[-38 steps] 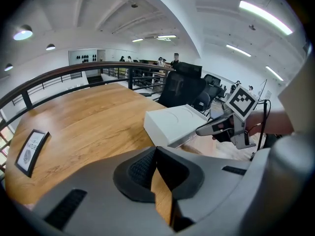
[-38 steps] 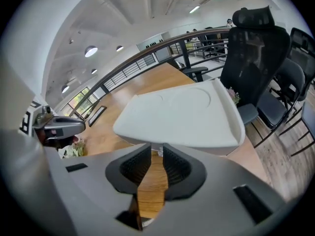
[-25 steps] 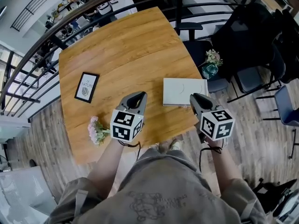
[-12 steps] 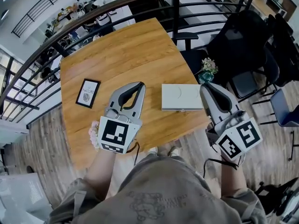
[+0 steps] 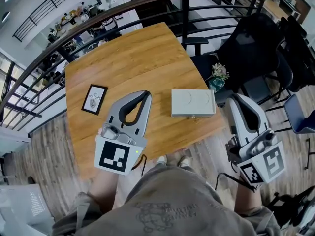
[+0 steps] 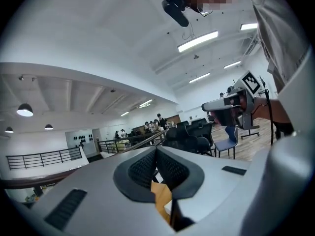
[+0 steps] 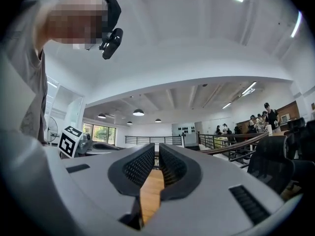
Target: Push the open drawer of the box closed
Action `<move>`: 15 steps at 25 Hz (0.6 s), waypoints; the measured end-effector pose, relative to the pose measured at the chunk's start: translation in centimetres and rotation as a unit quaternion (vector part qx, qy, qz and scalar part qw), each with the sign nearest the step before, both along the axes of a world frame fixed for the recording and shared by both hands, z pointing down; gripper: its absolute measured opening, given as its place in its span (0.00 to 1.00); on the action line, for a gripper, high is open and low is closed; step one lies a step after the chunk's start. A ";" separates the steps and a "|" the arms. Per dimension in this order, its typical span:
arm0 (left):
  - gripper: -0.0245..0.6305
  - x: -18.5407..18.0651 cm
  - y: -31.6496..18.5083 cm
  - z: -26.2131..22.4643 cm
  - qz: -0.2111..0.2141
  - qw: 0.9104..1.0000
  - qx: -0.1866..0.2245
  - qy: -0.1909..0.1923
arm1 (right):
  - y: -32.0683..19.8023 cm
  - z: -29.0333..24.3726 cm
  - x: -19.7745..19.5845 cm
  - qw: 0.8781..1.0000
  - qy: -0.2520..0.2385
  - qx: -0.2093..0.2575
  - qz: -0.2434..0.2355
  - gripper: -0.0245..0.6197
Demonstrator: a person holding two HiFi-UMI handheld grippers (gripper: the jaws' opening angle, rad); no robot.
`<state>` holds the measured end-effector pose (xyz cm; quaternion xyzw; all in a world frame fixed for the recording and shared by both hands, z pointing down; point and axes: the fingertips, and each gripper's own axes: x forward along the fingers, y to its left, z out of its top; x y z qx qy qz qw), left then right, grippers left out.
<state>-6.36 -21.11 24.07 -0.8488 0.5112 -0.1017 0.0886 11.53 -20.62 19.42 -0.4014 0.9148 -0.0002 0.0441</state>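
The pale grey box (image 5: 193, 103) lies flat near the table's right front edge; from above its front looks flush, with a small handle (image 5: 195, 115). My left gripper (image 5: 145, 94) hovers left of the box over the wooden table (image 5: 133, 53), tips together and empty; its own view points upward, pads (image 6: 147, 166) meeting. My right gripper (image 5: 234, 98) is past the table's right edge, apart from the box. Its jaws are closing, a thin slit left between the pads (image 7: 142, 163), nothing in it. Each gripper shows in the other's view: right gripper (image 6: 231, 104), left gripper (image 7: 93, 145).
A black-framed picture (image 5: 93, 99) lies at the table's left. A small vase of flowers (image 5: 216, 77) stands on a chair right of the table. Dark office chairs (image 5: 261, 48) crowd the right side; a curved railing (image 5: 98, 9) runs behind the table.
Both grippers have drawn back from the box towards my body and tilted upward. The right one has swung off the table's right edge, and its jaws have narrowed.
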 end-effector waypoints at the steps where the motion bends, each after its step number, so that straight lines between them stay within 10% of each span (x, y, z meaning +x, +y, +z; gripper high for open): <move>1: 0.06 0.0 0.2 0.1 0.001 1.000 -0.001 -0.002 | 0.2 0.2 0.0 1.000 0.002 -0.002 0.000 0.11; 15: 0.06 0.4 2.6 3.3 0.014 0.999 -0.031 -0.006 | 2.0 7.2 -1.0 0.995 0.048 -0.087 -0.011 0.10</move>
